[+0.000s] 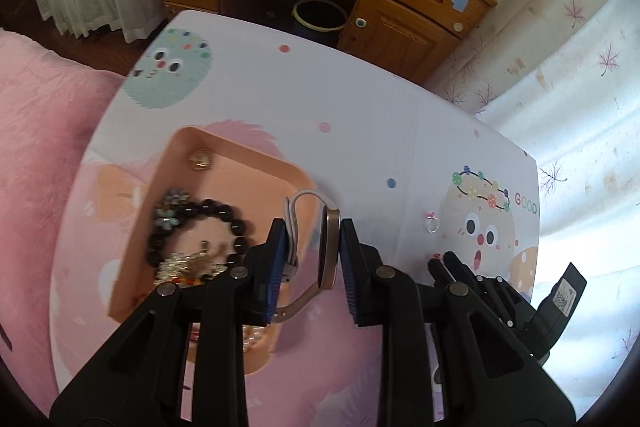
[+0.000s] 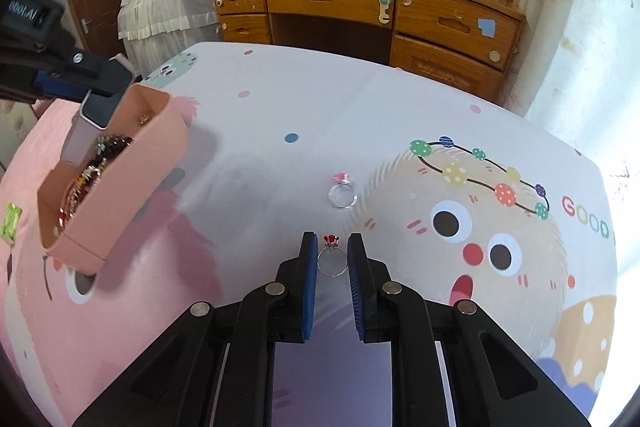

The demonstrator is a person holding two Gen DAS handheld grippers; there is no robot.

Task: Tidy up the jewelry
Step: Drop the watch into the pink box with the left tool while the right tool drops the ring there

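The left gripper (image 1: 312, 251) is clamped on a watch (image 1: 329, 247), above the tray's (image 1: 240, 163) 3 o'clock edge. The right gripper (image 2: 332, 259) pinches a red ring (image 2: 332, 255) on the table (image 2: 280, 99). A pink ring (image 2: 342, 193) lies just beyond, at 12 o'clock. A bead bracelet (image 1: 200, 227) lies in the tray.

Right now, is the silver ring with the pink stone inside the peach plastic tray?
No, the silver ring with the pink stone lies on the cartoon-print tablecloth, well apart from the peach plastic tray.
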